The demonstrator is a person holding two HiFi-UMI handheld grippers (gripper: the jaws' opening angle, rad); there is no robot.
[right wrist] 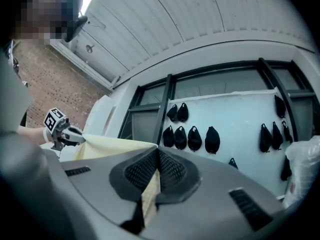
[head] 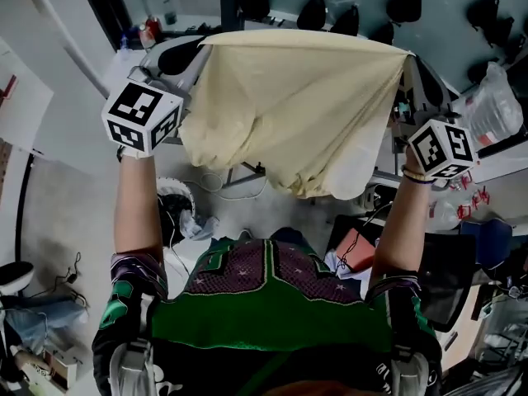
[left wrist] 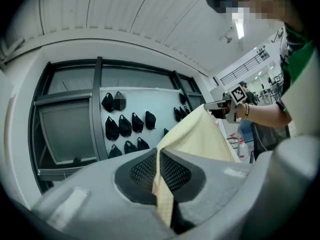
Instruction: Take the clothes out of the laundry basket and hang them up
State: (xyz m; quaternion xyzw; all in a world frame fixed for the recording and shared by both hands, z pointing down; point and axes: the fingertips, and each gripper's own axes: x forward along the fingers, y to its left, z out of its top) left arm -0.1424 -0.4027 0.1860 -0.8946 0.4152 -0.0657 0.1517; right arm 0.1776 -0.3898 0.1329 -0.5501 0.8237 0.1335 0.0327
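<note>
The pale grey floor (head: pixel 70 221) carries loose white cables (head: pixel 213 180) and, at lower left, a heap of bluish cloth (head: pixel 35 324).

The pale yellow garment (head: pixel 289 114) is thin, matt, creased cloth, while the left gripper (left wrist: pixel 159 153) and right gripper (right wrist: pixel 158 154) are smooth matt grey plastic with black, rough-meshed pads (left wrist: pixel 176 172).

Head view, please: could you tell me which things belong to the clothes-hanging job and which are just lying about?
Job: pale yellow garment, stretched between left gripper and right gripper.
Lying about: hanging black items, clear plastic bag, floor cables.
</note>
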